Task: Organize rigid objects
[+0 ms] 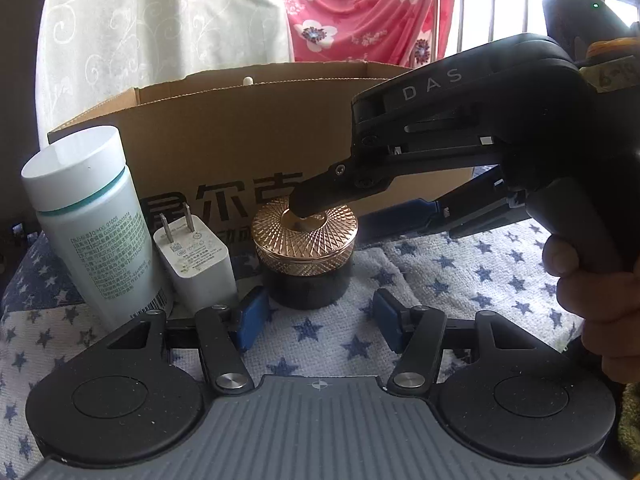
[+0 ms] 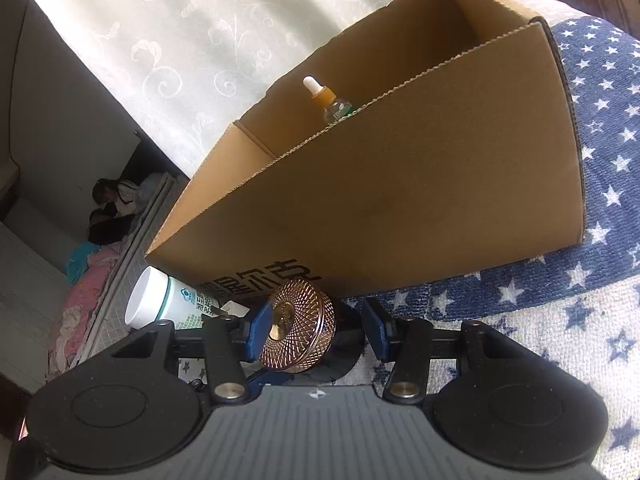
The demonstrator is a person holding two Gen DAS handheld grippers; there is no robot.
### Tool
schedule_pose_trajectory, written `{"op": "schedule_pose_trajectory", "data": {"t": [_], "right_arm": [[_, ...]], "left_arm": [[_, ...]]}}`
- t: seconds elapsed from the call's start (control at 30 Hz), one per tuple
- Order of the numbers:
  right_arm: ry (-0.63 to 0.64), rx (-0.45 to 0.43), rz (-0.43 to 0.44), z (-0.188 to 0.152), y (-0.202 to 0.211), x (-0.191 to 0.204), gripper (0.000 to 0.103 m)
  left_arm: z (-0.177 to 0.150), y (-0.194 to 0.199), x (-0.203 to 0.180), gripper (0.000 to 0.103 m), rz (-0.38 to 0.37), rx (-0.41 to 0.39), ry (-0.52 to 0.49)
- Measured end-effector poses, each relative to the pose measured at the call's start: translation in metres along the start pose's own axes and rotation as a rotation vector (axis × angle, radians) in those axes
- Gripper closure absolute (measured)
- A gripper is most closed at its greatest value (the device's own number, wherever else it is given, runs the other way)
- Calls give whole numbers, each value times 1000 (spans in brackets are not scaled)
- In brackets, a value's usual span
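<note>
Right hand-held gripper (image 2: 314,330) (jaws apart) astride jar (image 2: 296,330)

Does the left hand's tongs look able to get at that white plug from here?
Probably yes. The left tongs are open and the white plug stands just ahead-left, though squeezed between the white bottle and gold-lidded jar, leaving little room.

hides the lower part of the dropper bottle (image 2: 326,106) behind the cardboard box (image 2: 400,184) wall. covers part of the box lettering behind the jar (image 1: 306,252), white bottle (image 1: 90,216) and charger (image 1: 196,258). cuts off the hand (image 1: 600,292) at the frame's right edge. leaves the bottle's small print too fine to read.
</note>
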State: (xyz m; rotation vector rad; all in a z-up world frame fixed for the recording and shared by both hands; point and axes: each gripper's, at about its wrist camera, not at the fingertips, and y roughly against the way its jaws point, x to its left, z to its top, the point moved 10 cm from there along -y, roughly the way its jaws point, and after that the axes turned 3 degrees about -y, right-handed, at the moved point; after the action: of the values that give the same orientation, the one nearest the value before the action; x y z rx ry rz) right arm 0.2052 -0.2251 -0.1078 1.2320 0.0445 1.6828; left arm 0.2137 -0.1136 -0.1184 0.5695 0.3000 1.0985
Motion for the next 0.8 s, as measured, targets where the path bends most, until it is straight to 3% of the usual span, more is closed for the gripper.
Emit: {"op": "schedule_pose_trajectory", "data": {"t": [0.23, 0.63, 0.8], "right_arm": [[-3, -17, -7, -4, -1, 1, 55], [4, 17, -28, -46, 24, 19, 56], [-1, 8, -32, -54, 27, 20, 56]], "left_arm": [[10, -6, 12, 55, 32, -23, 53], [-6, 34, 5, 55, -18, 32, 40], [-14, 38, -8, 55, -9, 14, 22]]}}
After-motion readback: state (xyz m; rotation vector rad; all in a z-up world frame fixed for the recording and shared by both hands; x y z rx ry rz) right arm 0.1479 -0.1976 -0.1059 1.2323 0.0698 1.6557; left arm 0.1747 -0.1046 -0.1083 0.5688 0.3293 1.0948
